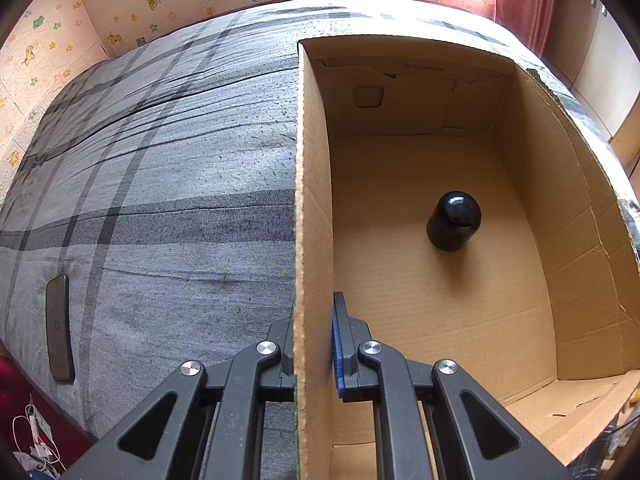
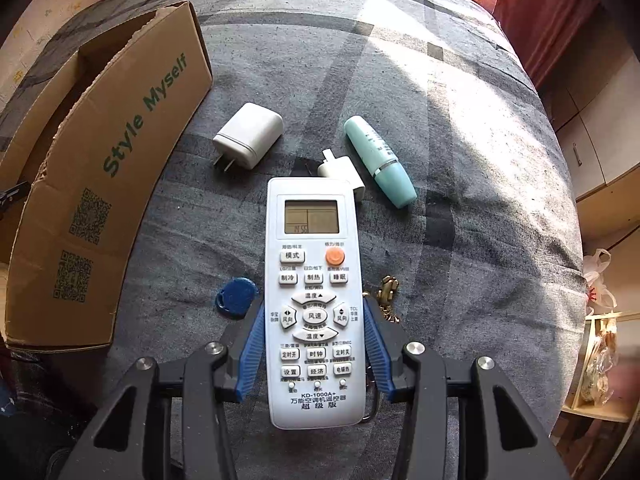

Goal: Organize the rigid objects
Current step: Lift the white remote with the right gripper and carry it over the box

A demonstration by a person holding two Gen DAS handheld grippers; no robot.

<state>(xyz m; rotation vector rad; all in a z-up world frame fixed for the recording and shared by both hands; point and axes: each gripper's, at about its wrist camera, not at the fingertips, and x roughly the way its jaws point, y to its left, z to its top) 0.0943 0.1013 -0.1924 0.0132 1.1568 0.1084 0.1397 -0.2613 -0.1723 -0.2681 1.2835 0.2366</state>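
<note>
Between the blue pads of the right hand-held gripper (image 2: 315, 344) lies a white air-conditioner remote (image 2: 314, 300), flat on the grey plaid bed (image 2: 480, 160), display end pointing away. The pads flank its lower half and seem to touch its long edges; whether they already press I cannot tell. It should handle as a light, stiff plastic slab with smooth, somewhat slippery sides, so the hold belongs across the narrow width near mid-length to keep it from tipping. Ahead of it sit a white charger (image 2: 249, 136), a smaller white plug (image 2: 343, 176) touching the remote's far end, and a teal tube (image 2: 380, 162); a blue tag (image 2: 237, 295) lies just left of the fingers, a brass keychain (image 2: 387, 292) just right. The cardboard box (image 2: 100, 184) stands to the left. The left hand-held gripper (image 1: 314, 344) straddles the box's wall, pinching it; a black domed object (image 1: 454, 220) rests inside.
</note>
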